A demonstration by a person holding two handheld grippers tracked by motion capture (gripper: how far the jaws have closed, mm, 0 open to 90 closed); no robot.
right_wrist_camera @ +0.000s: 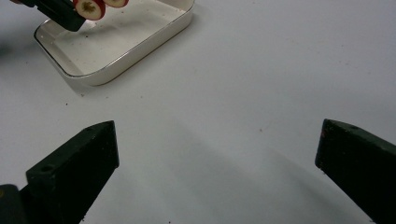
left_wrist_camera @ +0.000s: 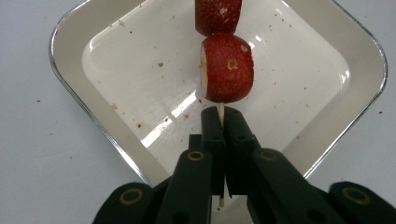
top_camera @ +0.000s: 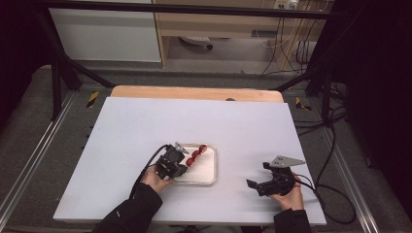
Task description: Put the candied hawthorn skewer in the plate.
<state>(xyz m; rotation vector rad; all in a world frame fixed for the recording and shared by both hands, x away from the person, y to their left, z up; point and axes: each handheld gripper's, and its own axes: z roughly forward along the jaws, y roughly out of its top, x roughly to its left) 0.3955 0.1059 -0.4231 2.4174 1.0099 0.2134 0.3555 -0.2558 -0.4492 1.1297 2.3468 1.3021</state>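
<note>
My left gripper [left_wrist_camera: 220, 122] is shut on the thin wooden stick of a skewer [left_wrist_camera: 220, 111] threaded with red fruit pieces [left_wrist_camera: 227, 67]. It holds the skewer over a shallow white tray [left_wrist_camera: 70, 70]. In the high view the left gripper [top_camera: 180, 165] sits at the tray's [top_camera: 206, 179] left edge, with the red fruit pieces [top_camera: 196, 155] above the tray's far part. My right gripper [top_camera: 257, 175] rests open near the table's front right, nothing between its jaws. The right gripper view shows the tray [right_wrist_camera: 140, 44] and the fruit pieces [right_wrist_camera: 91, 8] at upper left.
The white table top [top_camera: 145, 126] spreads wide around the tray. A wooden strip [top_camera: 194, 92] runs along its far edge. Black frame bars [top_camera: 68, 68] and cables [top_camera: 335, 145] flank the table. Small crumbs dot the tray's floor.
</note>
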